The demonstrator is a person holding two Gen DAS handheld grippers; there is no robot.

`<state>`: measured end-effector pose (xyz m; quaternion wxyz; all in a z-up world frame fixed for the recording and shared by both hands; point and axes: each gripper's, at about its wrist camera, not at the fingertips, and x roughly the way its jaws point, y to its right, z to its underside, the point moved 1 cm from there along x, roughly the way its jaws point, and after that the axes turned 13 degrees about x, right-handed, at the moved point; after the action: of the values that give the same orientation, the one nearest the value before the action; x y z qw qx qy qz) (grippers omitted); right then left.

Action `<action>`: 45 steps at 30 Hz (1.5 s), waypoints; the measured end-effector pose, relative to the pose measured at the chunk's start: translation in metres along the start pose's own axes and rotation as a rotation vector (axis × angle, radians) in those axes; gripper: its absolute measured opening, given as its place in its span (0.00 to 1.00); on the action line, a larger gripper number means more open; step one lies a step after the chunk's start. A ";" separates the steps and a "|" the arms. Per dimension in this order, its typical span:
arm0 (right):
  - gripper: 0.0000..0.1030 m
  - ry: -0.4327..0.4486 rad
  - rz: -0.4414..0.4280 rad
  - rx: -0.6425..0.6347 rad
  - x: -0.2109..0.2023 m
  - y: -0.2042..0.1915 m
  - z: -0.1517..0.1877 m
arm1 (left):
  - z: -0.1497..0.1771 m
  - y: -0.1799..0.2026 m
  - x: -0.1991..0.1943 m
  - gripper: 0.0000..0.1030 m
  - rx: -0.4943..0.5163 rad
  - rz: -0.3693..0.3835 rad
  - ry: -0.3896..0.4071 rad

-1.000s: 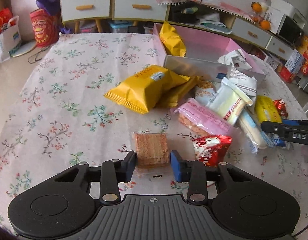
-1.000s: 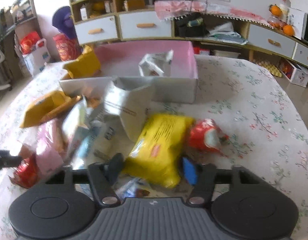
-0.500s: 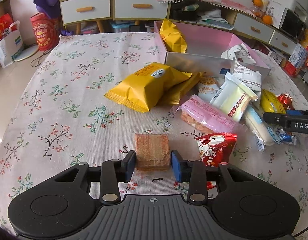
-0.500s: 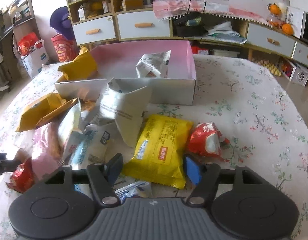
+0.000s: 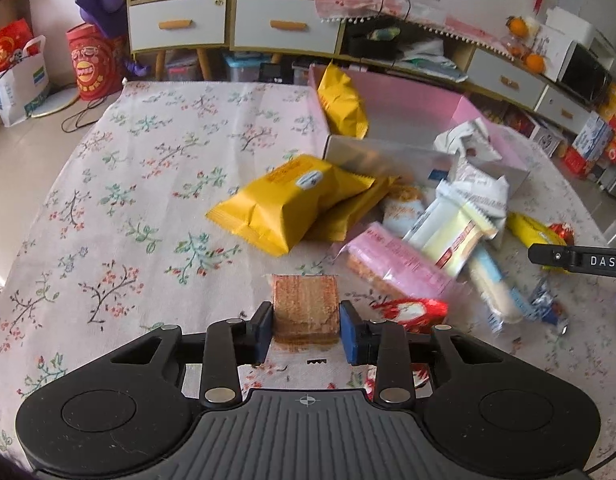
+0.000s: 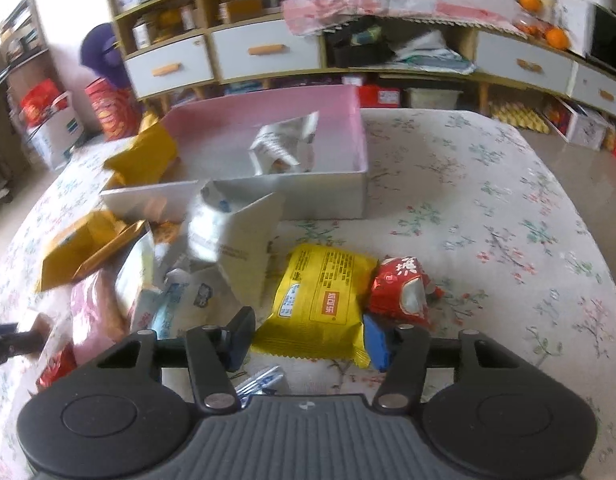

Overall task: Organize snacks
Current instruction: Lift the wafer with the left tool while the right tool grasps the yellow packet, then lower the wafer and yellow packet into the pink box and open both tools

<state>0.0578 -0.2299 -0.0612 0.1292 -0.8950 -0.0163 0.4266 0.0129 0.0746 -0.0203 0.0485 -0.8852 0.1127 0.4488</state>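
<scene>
A brown wafer pack [image 5: 306, 300] lies on the floral tablecloth, and my left gripper [image 5: 306, 330] is closing on it, its blue pads against both sides. My right gripper [image 6: 308, 340] is closing around the near end of a flat yellow packet [image 6: 323, 292]; its pads stand at the packet's edges without squeezing it. A red packet [image 6: 401, 292] lies just right of the yellow one. Behind stands the pink box [image 6: 319, 196], with a yellow bag [image 5: 341, 100] and a white wrapper [image 6: 286, 148] in it.
Several snacks are heaped in front of the box: large yellow bags [image 5: 292, 208], a pink pack [image 5: 395, 264], cream and white packs [image 5: 455, 236], a red wrapper [image 5: 407, 310]. The tablecloth [image 5: 128, 200] is bare at left. Drawers and shelves stand beyond the table.
The left jaws have drawn in until they touch the wafer pack. The right jaws widened a little, then narrowed around the yellow packet, and the right gripper rolled slightly.
</scene>
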 end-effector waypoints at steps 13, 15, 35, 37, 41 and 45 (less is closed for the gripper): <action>0.37 0.032 -0.045 0.097 -0.022 0.009 -0.022 | -0.026 0.008 -0.007 0.31 -0.024 0.027 0.073; 0.37 0.030 -0.058 0.121 -0.023 0.009 -0.026 | -0.032 0.010 -0.006 0.31 -0.034 0.038 0.082; 0.37 0.098 -0.157 0.307 -0.005 0.007 -0.088 | -0.107 0.036 0.029 0.31 -0.094 0.096 0.176; 0.37 0.085 -0.162 0.330 0.007 0.007 -0.093 | -0.119 0.040 0.041 0.31 -0.073 0.097 0.171; 0.37 0.076 -0.169 0.298 0.030 -0.001 -0.108 | -0.136 0.046 0.067 0.31 -0.049 0.084 0.157; 0.38 0.103 -0.177 0.250 0.047 -0.001 -0.121 | -0.143 0.043 0.085 0.31 -0.041 0.075 0.163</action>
<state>0.1812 -0.2482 -0.0238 0.2771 -0.8877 -0.0352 0.3659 0.1633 -0.0074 -0.0036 0.0042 -0.9147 0.1402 0.3791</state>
